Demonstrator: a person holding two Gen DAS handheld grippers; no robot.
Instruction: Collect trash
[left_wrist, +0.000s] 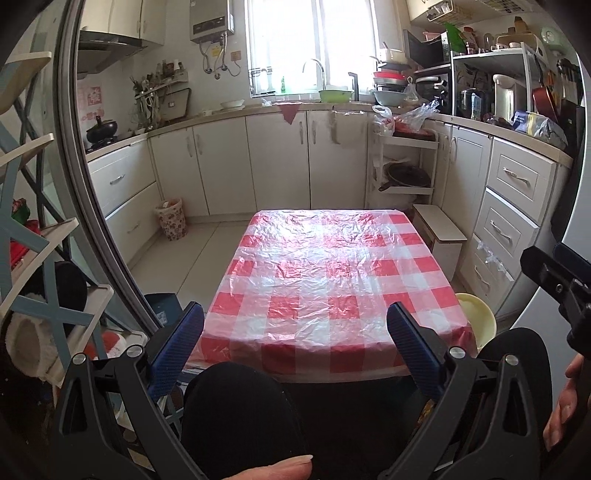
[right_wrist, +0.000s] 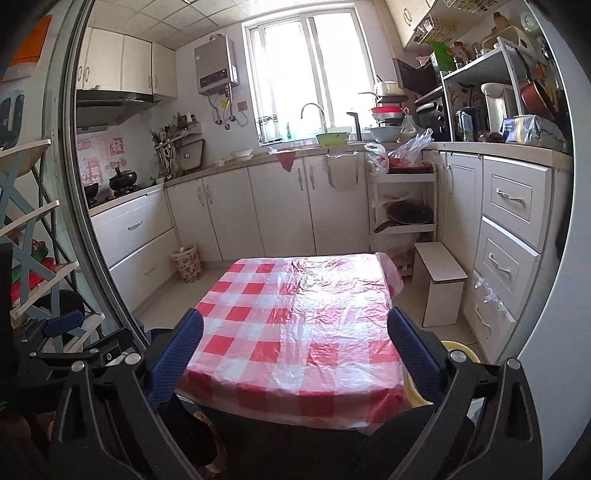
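Left of the left claw (left_wrist: 295, 339) stood a blue-and-white rack (left_wrist: 33, 236) with shelves, and beyond it, on the floor by the white cabinets, a floral wastebasket (left_wrist: 171, 219) with scraps showing at its rim. That basket sat well apart from both claws, ahead and to the left of each. Straight ahead of the left claw lay the worktop (left_wrist: 325, 280), covered in a red-and-white checked plastic sheet, crinkled and shining under the window light. The left claw was released, its blue pads spread wide and holding nothing, framing the near edge of the worktop. Below it a dark-clothed knee (left_wrist: 236, 413) filled the view. To its right a pale yellow stool (left_wrist: 478, 317) stood just beside the worktop's near corner, and further right the right claw (right_wrist: 295, 350) showed at the frame edge. In its own view the right claw was likewise released and empty, pads wide apart before the same checked sheet. Right of it stood a small white step stool (right_wrist: 441, 284) near the drawers (right_wrist: 513, 229).
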